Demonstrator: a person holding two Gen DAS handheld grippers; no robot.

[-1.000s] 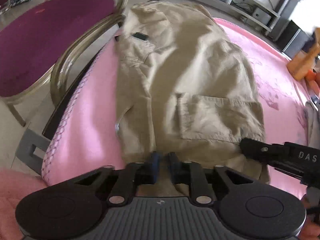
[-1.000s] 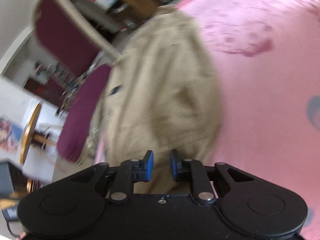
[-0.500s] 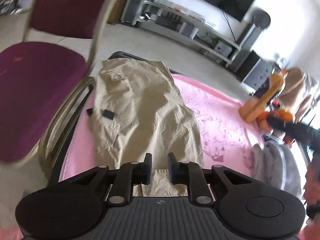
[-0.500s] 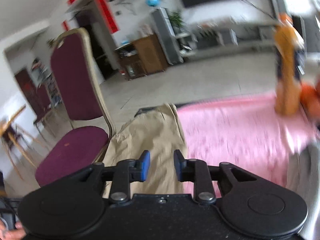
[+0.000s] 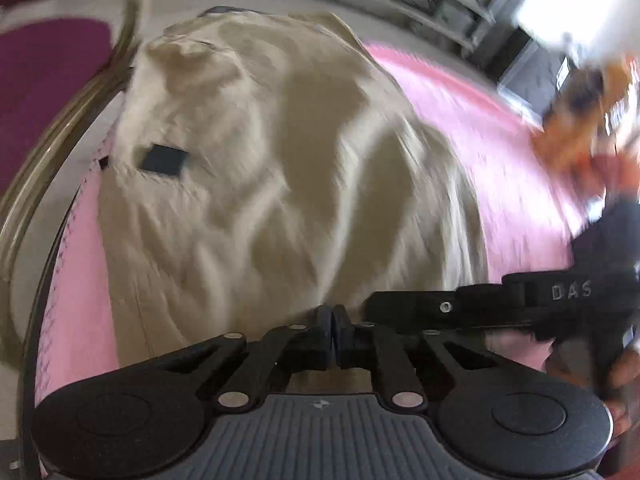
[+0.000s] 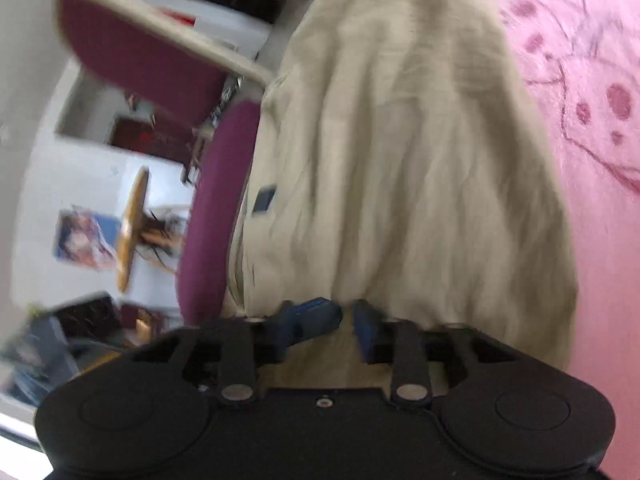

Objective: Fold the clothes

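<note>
Left wrist view: khaki garment pinched at its near hem by both claws.

The left claw is seen closed on the near edge of the khaki garment; the right claw is nearly closed, with cloth caught between its blue pads. The garment is spread over a pink cover on the desk, a dark tag showing on it. A purple chair is seen beside the desk's edge.
</note>
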